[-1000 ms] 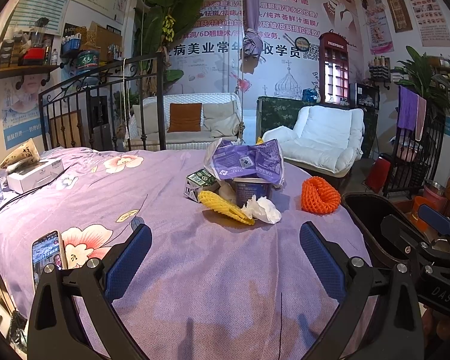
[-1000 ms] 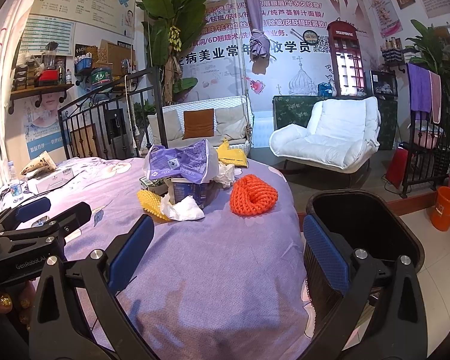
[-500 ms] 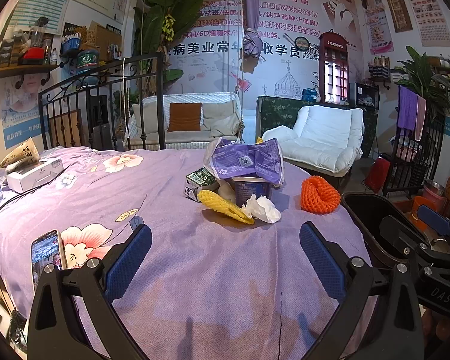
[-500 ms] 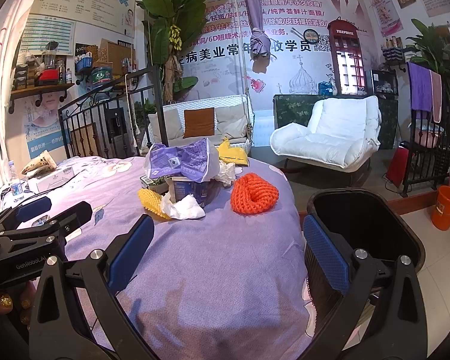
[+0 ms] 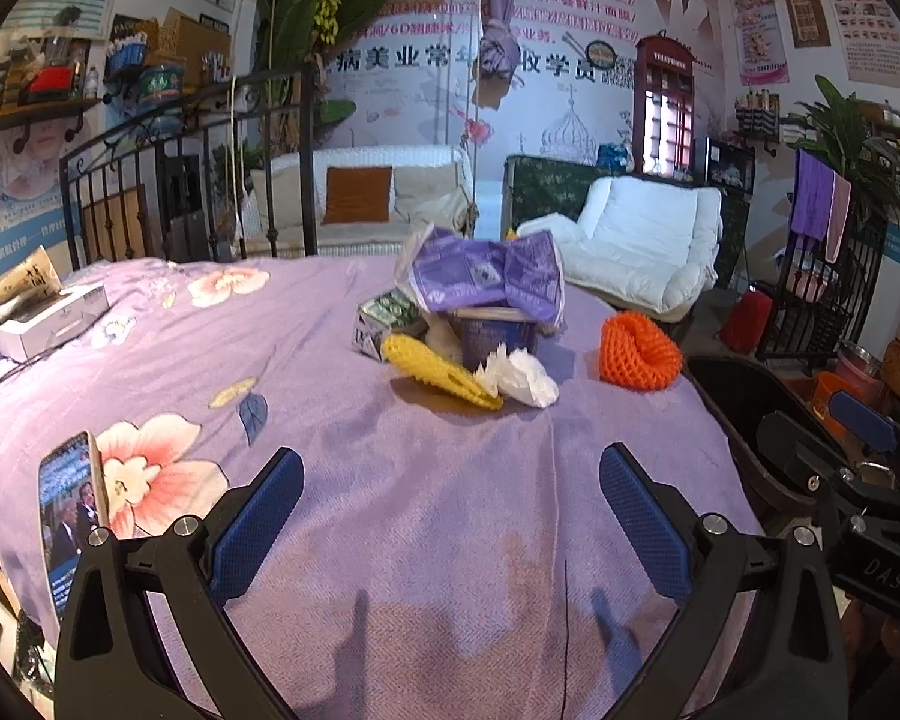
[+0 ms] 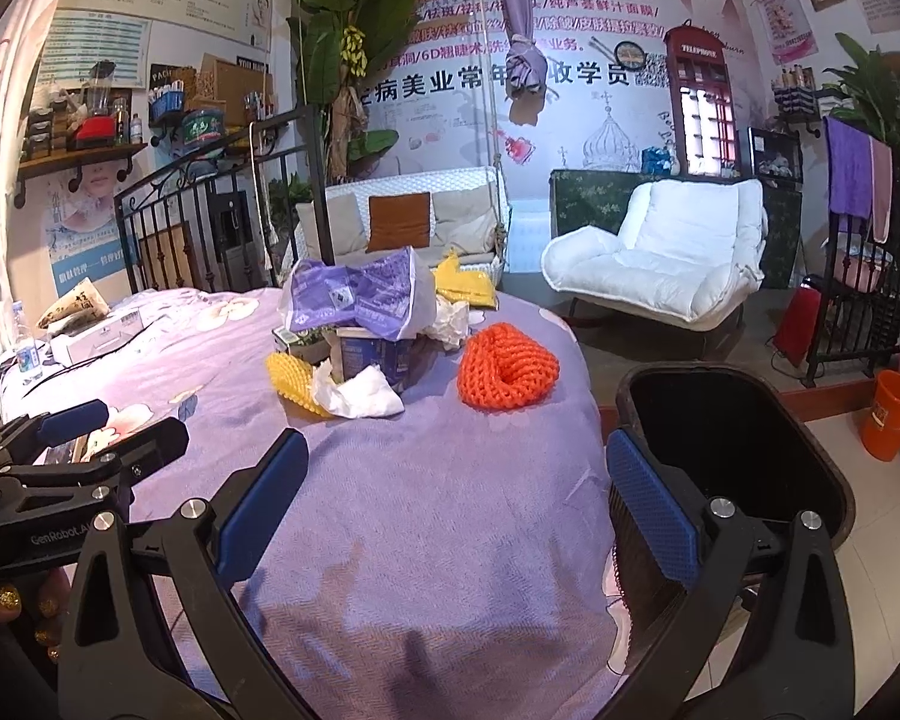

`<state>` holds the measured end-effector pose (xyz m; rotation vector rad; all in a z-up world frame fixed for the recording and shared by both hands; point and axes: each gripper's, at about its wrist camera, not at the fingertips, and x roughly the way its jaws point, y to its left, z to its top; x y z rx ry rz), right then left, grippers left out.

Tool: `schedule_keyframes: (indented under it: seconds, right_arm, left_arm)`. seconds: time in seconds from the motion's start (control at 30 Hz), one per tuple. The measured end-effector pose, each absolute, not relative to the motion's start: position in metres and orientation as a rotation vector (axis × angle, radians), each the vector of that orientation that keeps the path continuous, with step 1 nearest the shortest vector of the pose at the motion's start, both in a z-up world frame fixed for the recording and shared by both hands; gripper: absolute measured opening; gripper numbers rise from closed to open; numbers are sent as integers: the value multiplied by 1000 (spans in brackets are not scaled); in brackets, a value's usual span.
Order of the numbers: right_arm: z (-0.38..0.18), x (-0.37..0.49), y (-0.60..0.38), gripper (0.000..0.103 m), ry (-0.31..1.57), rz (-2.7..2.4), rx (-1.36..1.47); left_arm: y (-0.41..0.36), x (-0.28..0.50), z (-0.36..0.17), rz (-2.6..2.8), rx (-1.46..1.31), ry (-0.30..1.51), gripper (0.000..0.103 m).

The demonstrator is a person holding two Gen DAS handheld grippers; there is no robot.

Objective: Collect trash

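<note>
- Left gripper (image 5: 450, 501): jaws wide apart, holding nothing, over the bed (image 5: 342, 480).
- Right gripper (image 6: 453, 489): jaws wide apart, empty, at the bed's right edge.
- Trash pile well ahead of both, mid-bed: purple bag (image 5: 486, 276) draped on a tub (image 5: 495, 336), carton (image 5: 384, 318) to its left, yellow net (image 5: 438, 369) and tissue (image 5: 522, 375) in front.
- Orange net (image 5: 637, 351) apart, right of the pile; in right view nearly straight ahead (image 6: 507, 367).
- Right view only: yellow packet (image 6: 465, 285) behind the pile; full open mouth of the black bin (image 6: 744, 450), just beside the bed past the right finger.
- Left view only: phone (image 5: 69, 510) near the bed's left edge, by the left finger.
- Bare blanket between jaws and pile.
- Box (image 5: 51, 321) far left.
</note>
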<state>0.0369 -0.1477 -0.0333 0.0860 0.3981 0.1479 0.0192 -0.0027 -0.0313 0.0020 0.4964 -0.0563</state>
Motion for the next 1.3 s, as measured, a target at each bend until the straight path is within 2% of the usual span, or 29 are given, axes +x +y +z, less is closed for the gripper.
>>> schedule_keyframes:
  seconds: [0.33,0.43,0.6,0.9,1.2,1.3]
  right_arm:
    - [-38,92,-130,99,545,296,-1]
    - [-35,106,-125,99,555,286,-29]
    - [-34,117,-124,99,573,300,-31]
    - [-38,140,-98,97,609,396,-135]
    - [-52,183,-48,71,692,500,-295]
    - [-58,195,-42,53,728,515,-313]
  left_arm:
    - [19,60,-33,-99,-80,625,97]
    - [29,85,-29,-114,-128,663,90]
    - [43,129,-32,-173,-244,735,70]
    - [52,182,-49,-188,-355,878,56]
    - [57,184,-54,-210,-384,912,22]
    - [58,184,-52,-211,-362,898,20]
